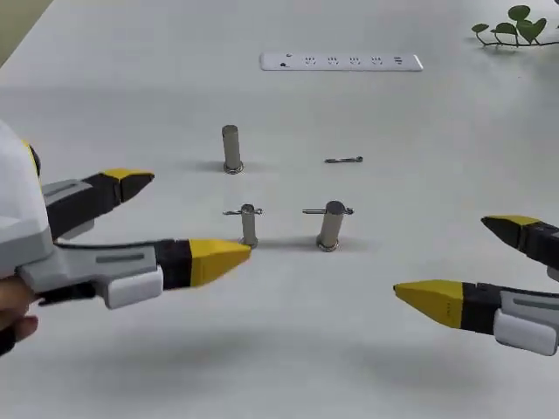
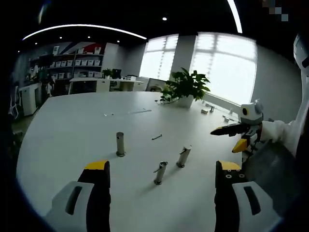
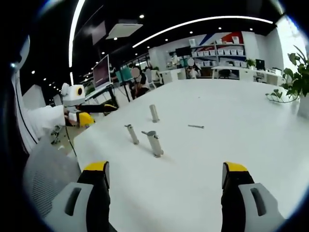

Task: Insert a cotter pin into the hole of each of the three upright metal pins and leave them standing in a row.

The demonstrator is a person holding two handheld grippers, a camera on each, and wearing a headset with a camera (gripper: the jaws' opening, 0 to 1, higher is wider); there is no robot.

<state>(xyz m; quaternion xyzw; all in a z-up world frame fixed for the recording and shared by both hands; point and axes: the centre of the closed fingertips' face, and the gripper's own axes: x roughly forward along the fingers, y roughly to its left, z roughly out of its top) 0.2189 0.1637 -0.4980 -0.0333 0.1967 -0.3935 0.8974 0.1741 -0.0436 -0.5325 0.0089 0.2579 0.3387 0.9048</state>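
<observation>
Three upright metal pins stand on the white table (image 1: 288,332). The far pin (image 1: 231,148) (image 2: 120,144) (image 3: 154,113) has no cotter pin in it. The near left pin (image 1: 249,224) (image 2: 161,172) (image 3: 131,134) and near right pin (image 1: 330,225) (image 2: 183,156) (image 3: 154,143) each carry a cotter pin through the top. A loose cotter pin (image 1: 343,161) (image 2: 156,137) (image 3: 195,126) lies flat behind them. My left gripper (image 1: 166,223) (image 2: 161,166) hangs open at the left, just beside the near left pin. My right gripper (image 1: 454,262) (image 3: 164,169) is open at the right, empty.
A white power strip (image 1: 341,61) lies at the table's far side. A green plant sprig (image 1: 517,28) sits at the far right corner. A potted plant (image 2: 186,87) stands further down the table.
</observation>
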